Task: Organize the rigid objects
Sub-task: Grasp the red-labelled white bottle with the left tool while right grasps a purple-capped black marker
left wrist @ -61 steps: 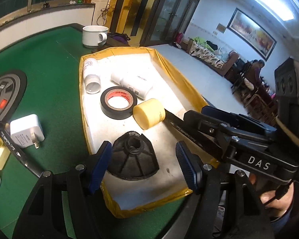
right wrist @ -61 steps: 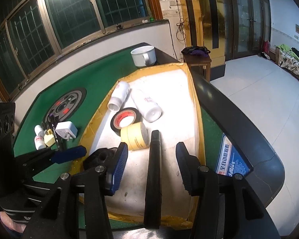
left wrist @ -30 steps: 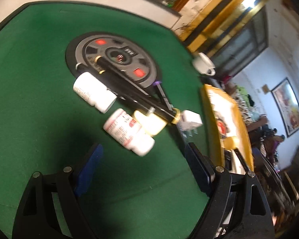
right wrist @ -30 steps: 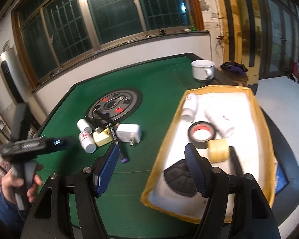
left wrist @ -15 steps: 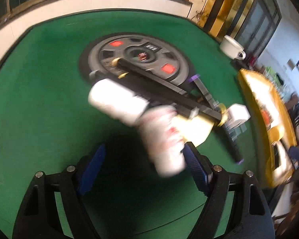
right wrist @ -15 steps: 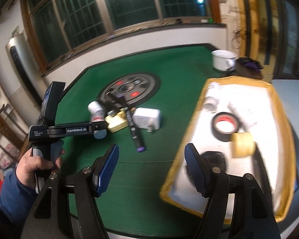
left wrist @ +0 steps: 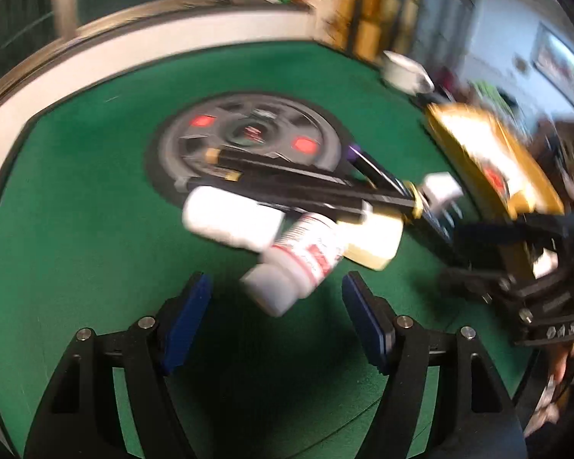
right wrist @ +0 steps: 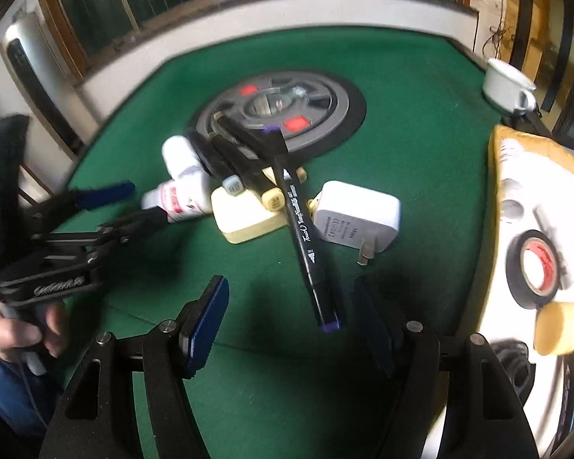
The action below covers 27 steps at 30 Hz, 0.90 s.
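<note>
Green felt covers the counter (right wrist: 401,88), where a small heap is piled beside the yellow tray (right wrist: 495,191). Left tongs (left wrist: 275,306) are held released around a labelled white bottle (left wrist: 298,264); right tongs (right wrist: 291,317), also released, are placed at a purple-tipped marker (right wrist: 306,237). Each should be centred before being clenched, so that neighbours are not dragged along.

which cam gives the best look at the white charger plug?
Right wrist. The white charger plug sits sharp and unobstructed on the green table, its label and prongs visible, beside the purple-tipped marker. In the left wrist view the plug is small, motion-blurred and partly hidden behind the markers.
</note>
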Available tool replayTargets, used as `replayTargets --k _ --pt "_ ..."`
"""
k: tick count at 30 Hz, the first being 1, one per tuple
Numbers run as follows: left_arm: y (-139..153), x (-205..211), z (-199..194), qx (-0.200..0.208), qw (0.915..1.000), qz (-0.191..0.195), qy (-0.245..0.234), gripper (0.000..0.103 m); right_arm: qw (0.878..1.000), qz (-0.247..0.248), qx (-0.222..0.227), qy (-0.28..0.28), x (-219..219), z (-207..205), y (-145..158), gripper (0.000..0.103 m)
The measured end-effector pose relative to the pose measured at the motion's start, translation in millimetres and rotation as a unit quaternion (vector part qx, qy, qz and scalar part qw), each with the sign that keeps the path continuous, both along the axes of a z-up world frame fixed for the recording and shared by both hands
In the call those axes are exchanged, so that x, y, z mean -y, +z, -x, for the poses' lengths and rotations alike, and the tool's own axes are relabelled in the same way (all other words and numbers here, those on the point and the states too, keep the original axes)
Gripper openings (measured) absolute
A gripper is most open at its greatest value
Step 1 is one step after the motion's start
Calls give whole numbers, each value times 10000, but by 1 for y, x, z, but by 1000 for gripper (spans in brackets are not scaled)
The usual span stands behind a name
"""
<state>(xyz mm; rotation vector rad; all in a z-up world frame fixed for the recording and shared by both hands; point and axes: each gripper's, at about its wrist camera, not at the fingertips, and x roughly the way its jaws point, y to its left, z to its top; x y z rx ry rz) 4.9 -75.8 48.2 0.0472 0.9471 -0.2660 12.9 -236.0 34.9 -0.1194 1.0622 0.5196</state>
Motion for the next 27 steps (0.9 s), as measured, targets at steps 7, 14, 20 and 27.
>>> replayTargets --k 7,14,20,27 --pt "-14 31 -27 -86 9976 -569 -379 72 9998 158 -61 -90 -9 -23 -15 31" --pt "-13 37 4 -222 9979 -305 -532 65 9995 -145 -279 19 4 -7 -16 14" --pt "-10 37 72 -289 9977 -98 -599 65 9987 -18 -304 402 17 49 -13 14" --pt "-9 47 94 -284 9941 -430 -957 66 9975 410 43 574 15 66 -11 30"
